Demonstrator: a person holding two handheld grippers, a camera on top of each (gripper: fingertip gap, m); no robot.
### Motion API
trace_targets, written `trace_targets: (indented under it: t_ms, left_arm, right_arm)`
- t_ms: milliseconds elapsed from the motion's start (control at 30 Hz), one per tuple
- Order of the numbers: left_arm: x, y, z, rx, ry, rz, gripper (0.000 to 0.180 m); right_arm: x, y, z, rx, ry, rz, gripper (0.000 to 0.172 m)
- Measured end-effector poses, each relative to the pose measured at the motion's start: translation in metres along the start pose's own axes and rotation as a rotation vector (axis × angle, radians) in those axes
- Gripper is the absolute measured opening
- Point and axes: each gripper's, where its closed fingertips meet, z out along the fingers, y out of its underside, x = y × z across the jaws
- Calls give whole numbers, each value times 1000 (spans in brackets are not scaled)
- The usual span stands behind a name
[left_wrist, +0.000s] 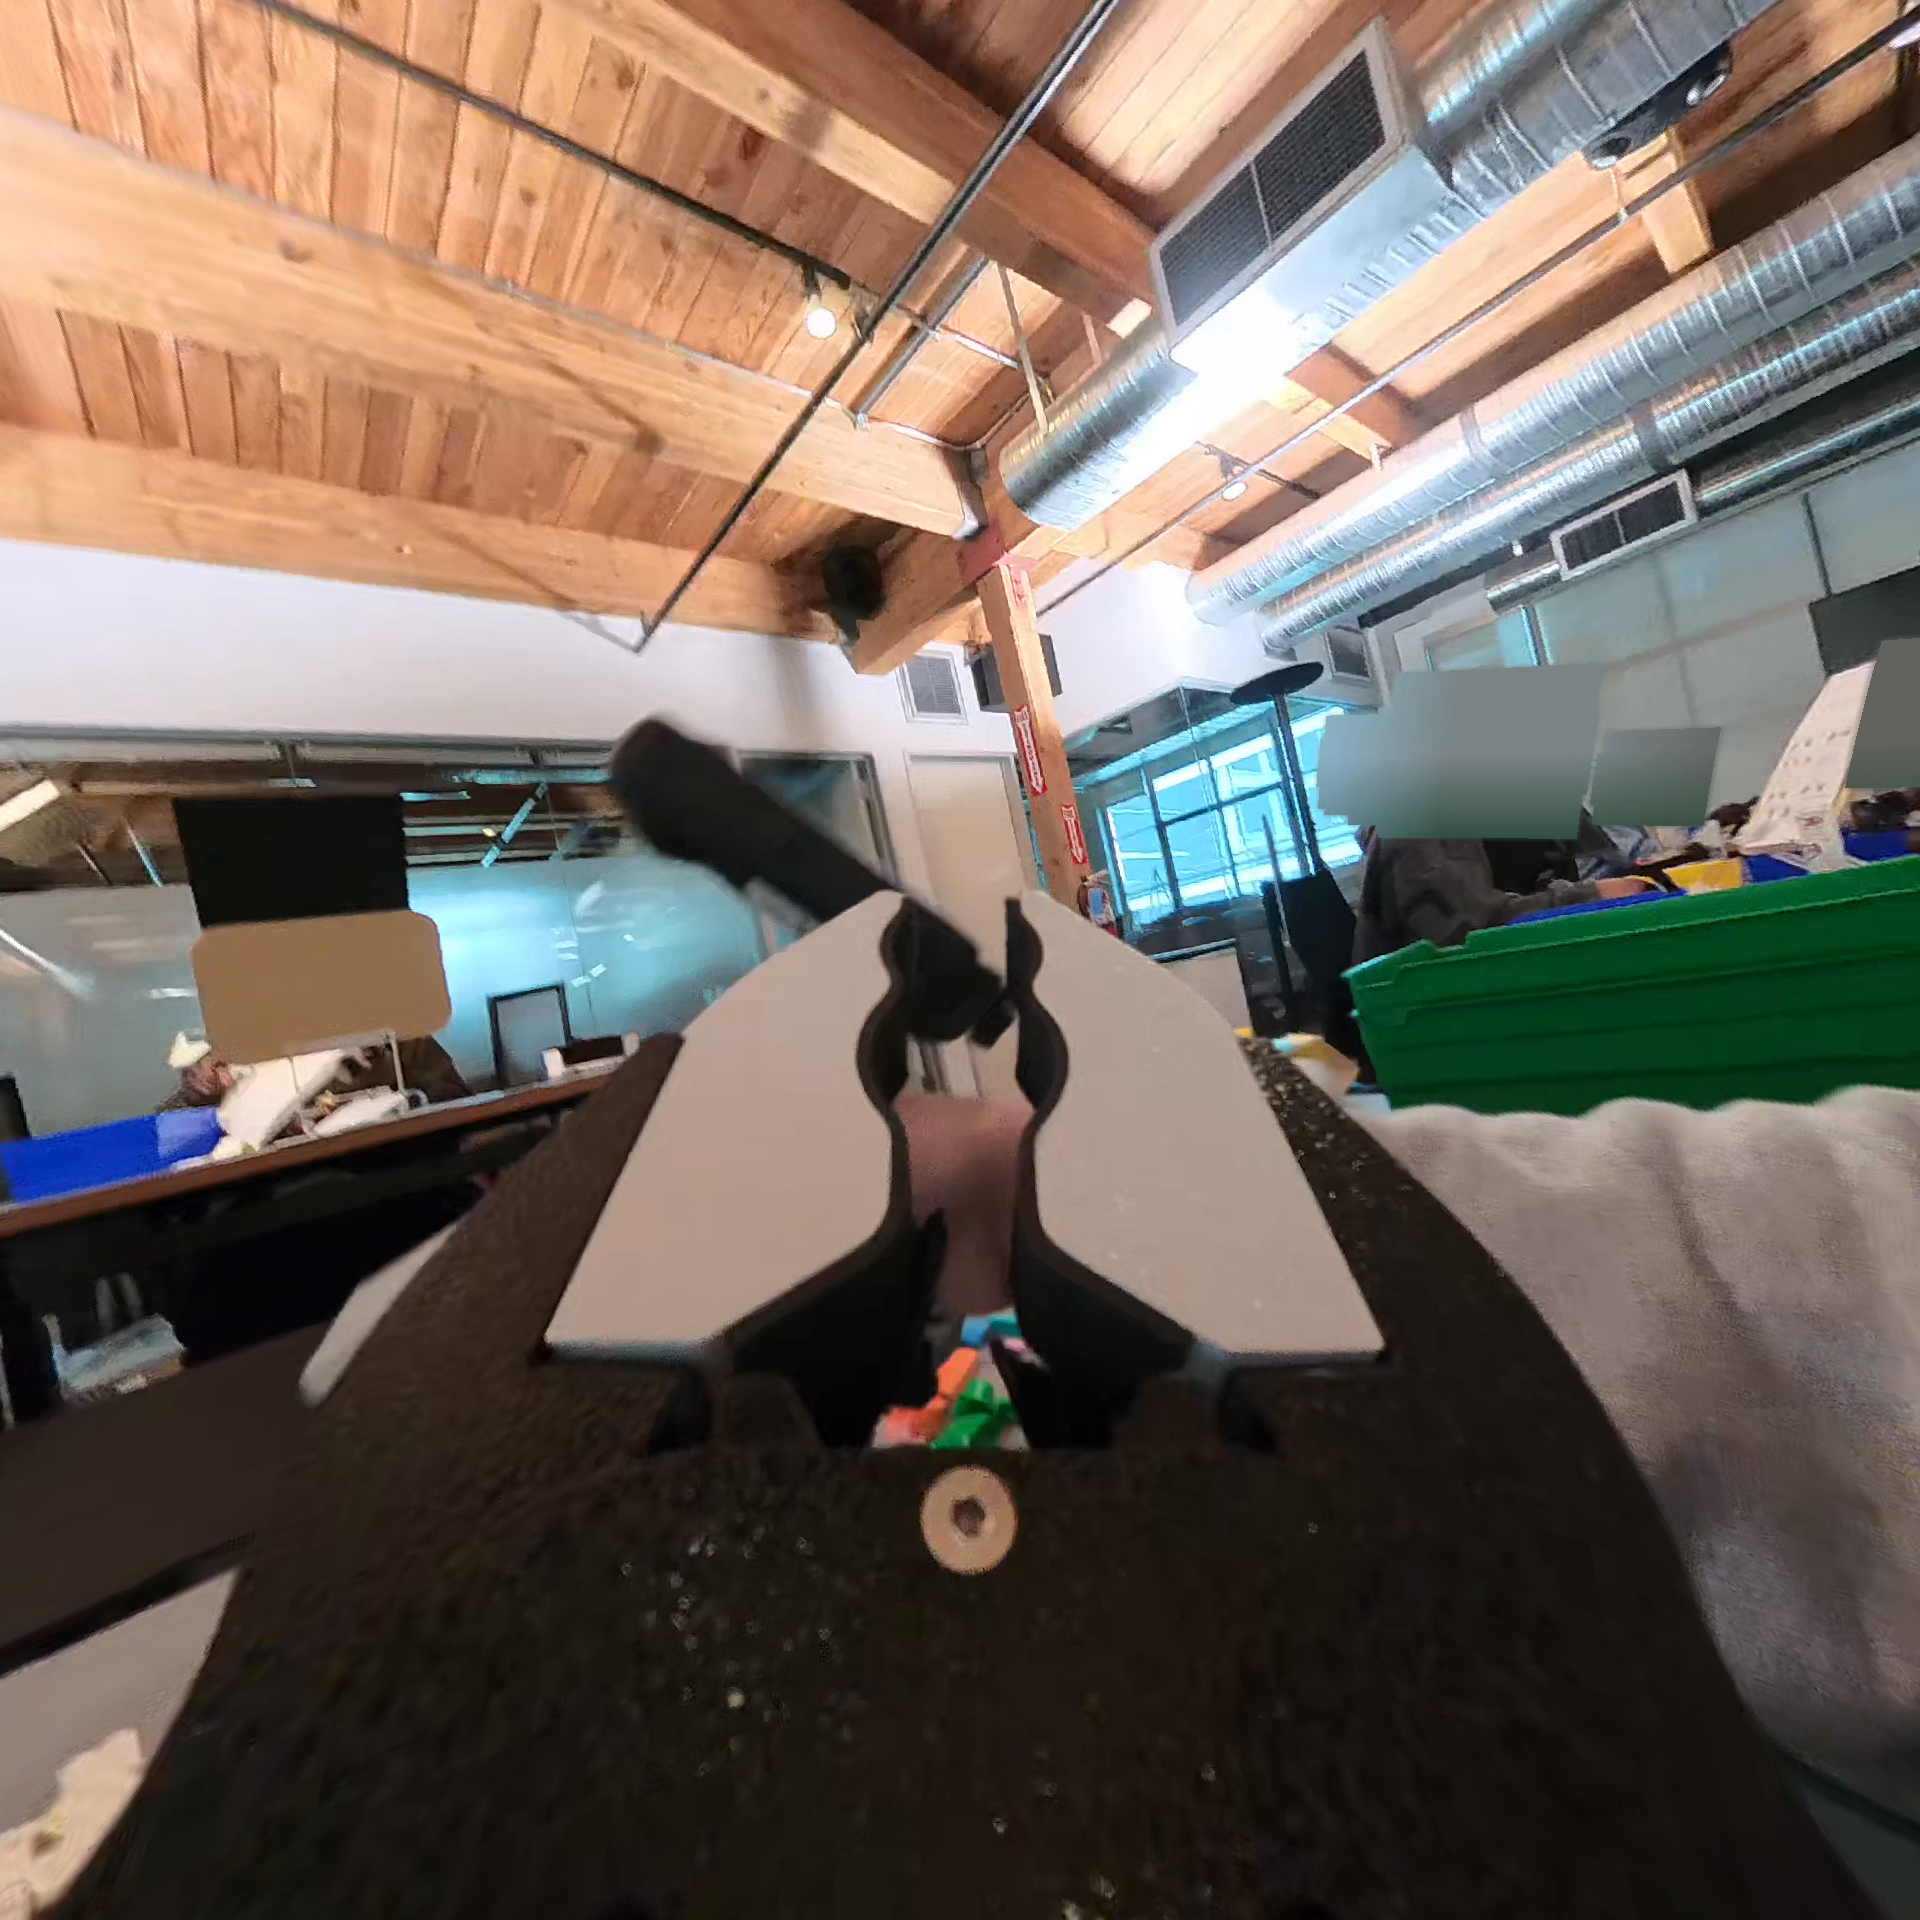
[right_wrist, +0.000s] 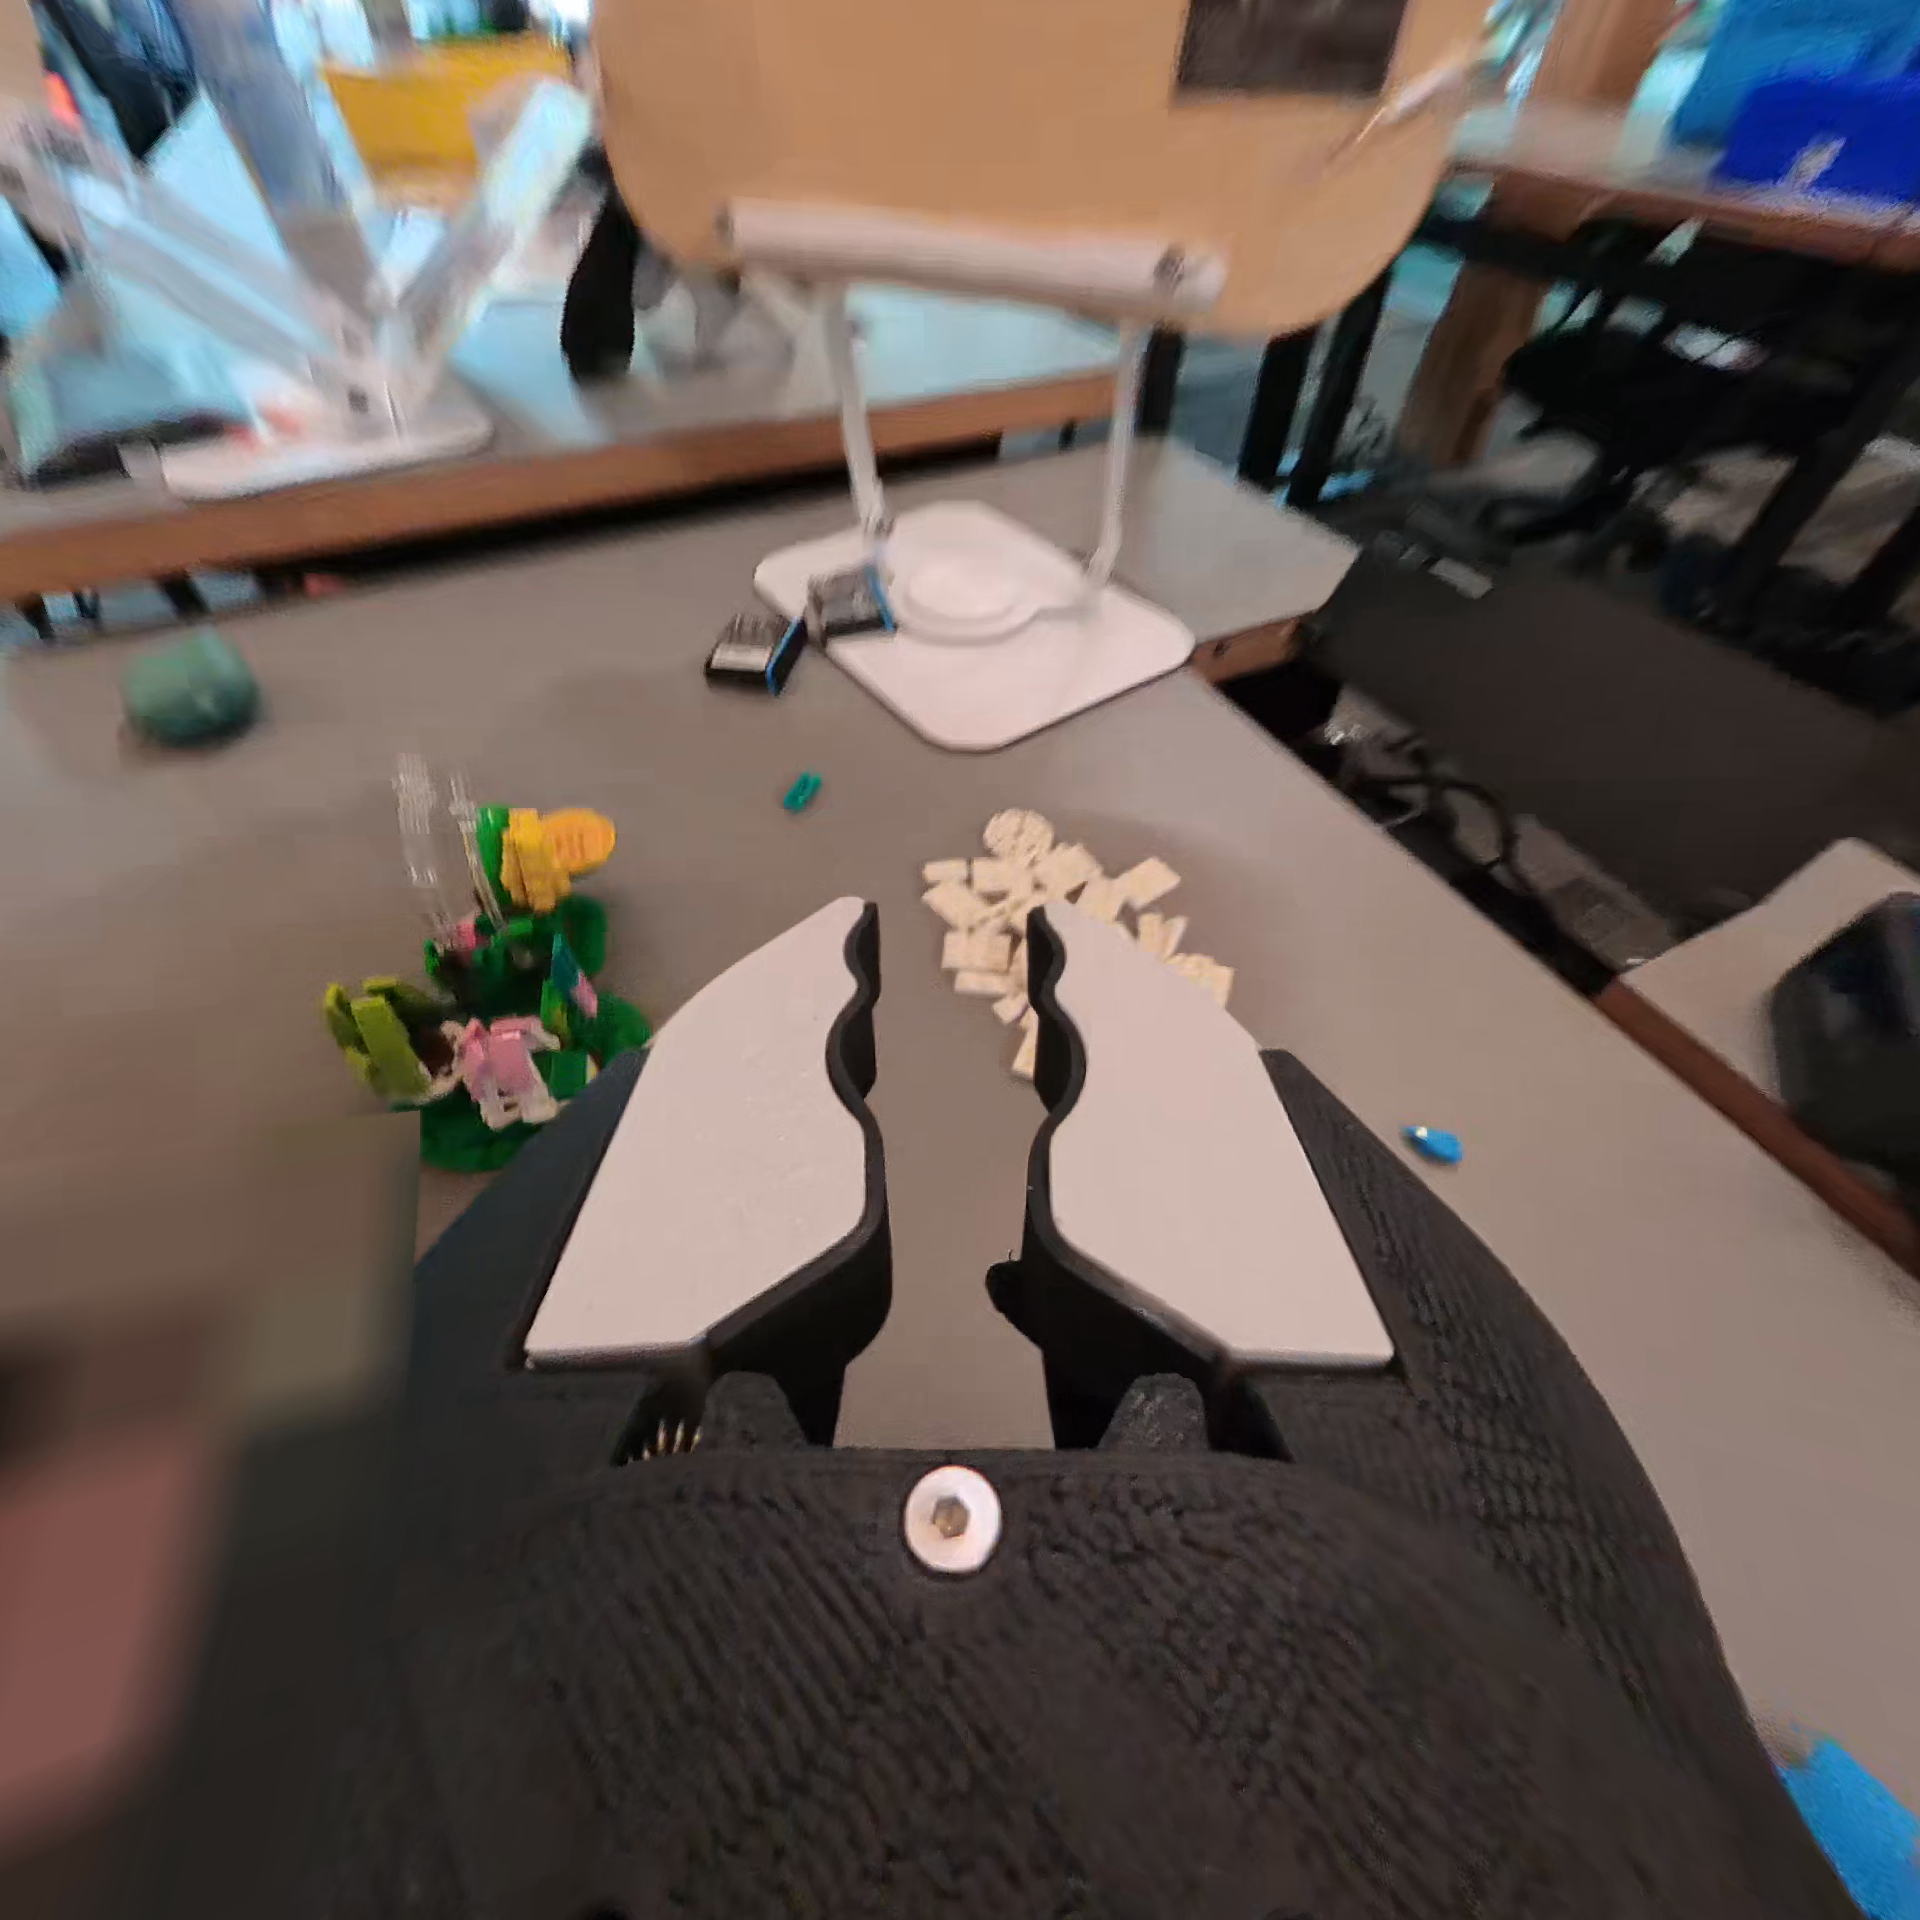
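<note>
A black rod-like piece (left_wrist: 748, 821) is clamped at its lower end between the tips of the left hand-held gripper (left_wrist: 954, 971), raised toward the ceiling, its free end slanting up to the left. A green bin (left_wrist: 1662, 997) sits to the right. Since the hold is only at the end, a steady wrist would keep the piece from swinging.

The right hand-held gripper (right_wrist: 954, 935) hovers released and empty over the grey table (right_wrist: 623, 748), just before a heap of cream tiles (right_wrist: 1049, 904); a green brick plant model (right_wrist: 488, 987) stands to its left.
</note>
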Motion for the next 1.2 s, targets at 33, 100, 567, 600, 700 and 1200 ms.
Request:
trace_targets:
  t_ms: [33,100,567,600,700,1200]
  left_arm:
    - [-2,-6,-1,19,-12,15,15]
    - [-9,-19,-4,62,-46,38,15]
    - [-37,-56,-17,167,-150,107,13]
    - [-36,-57,-16,168,-144,110,13]
    - [-32,-58,-15,171,-132,103,12]
    - [-30,-53,-14,148,-122,70,9]
  right_arm:
    - [-5,4,13,-49,-24,-6,26]
    - [-16,9,44,-144,-78,25,22]
    - [-62,50,201,-680,-182,56,25]
    - [-60,52,204,-693,-169,44,25]
    - [-61,58,210,-736,-154,15,24]
    - [-99,57,205,-727,-329,-184,6]
